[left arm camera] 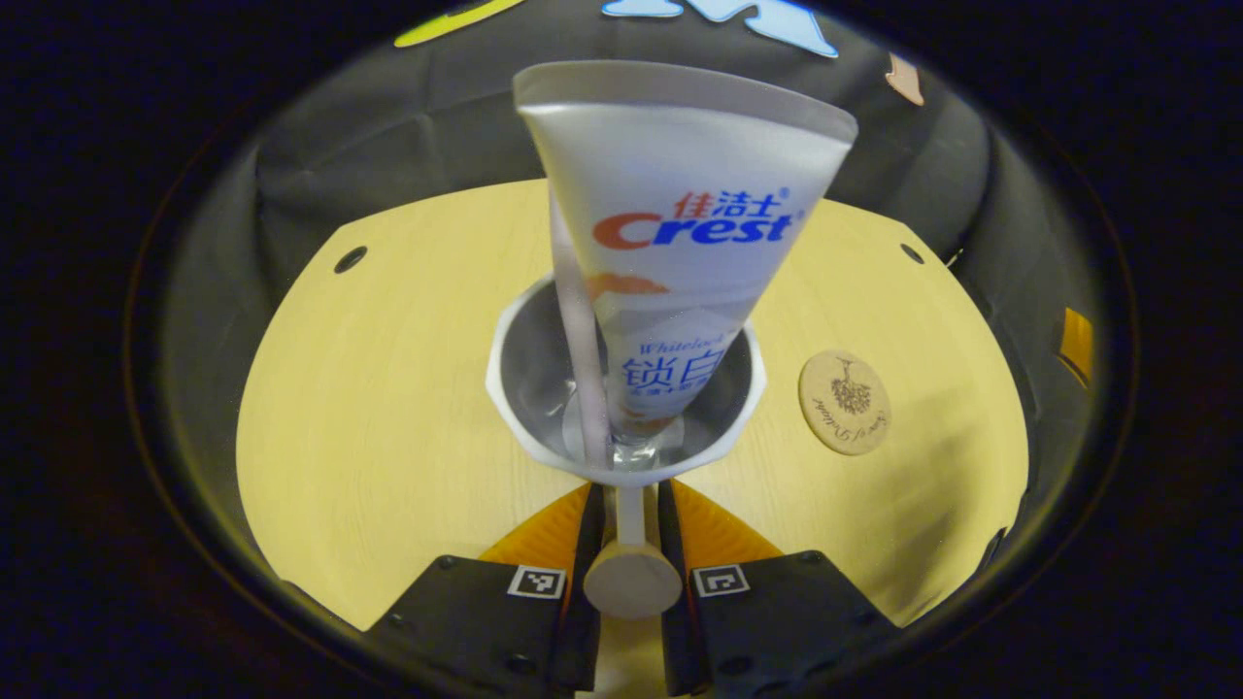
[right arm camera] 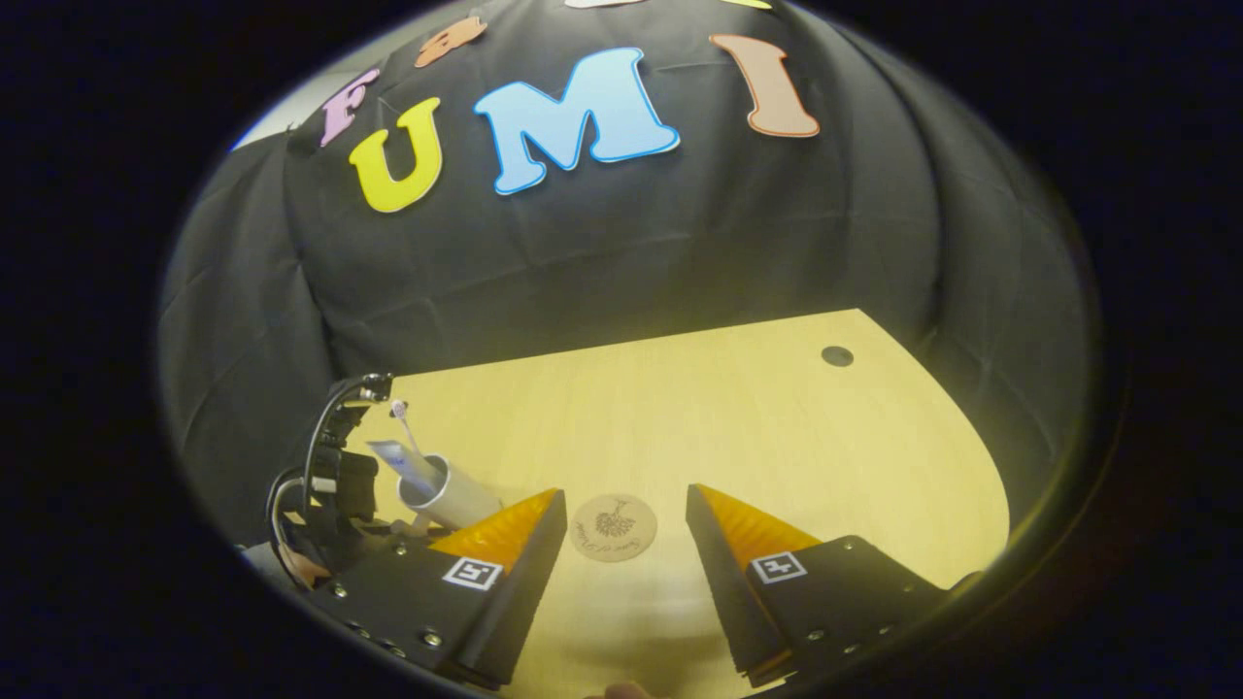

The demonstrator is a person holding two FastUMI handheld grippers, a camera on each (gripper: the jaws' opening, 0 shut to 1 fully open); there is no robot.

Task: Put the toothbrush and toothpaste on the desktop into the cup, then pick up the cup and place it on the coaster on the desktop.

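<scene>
1. Your desk (left arm camera: 388,408) carries the coaster (left arm camera: 844,402), bare, just right of the cup (left arm camera: 544,388).
2. The cup holds toothpaste (left arm camera: 680,243) and toothbrush (left arm camera: 573,320) upright, ready for carrying.
3. Your left gripper (left arm camera: 629,515) is clamped on the cup's handle (left arm camera: 631,573); your right gripper (right arm camera: 621,544) hangs wide open, empty, above the coaster.

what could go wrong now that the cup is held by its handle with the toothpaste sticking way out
1. The left tongs pinch only the thin handle of the cup, so the cup may swivel or slip.
2. The tall toothpaste and toothbrush lean well above the rim; a tilt could tip them out.
3. The coaster is small, so the cup might land partly off it.
</scene>
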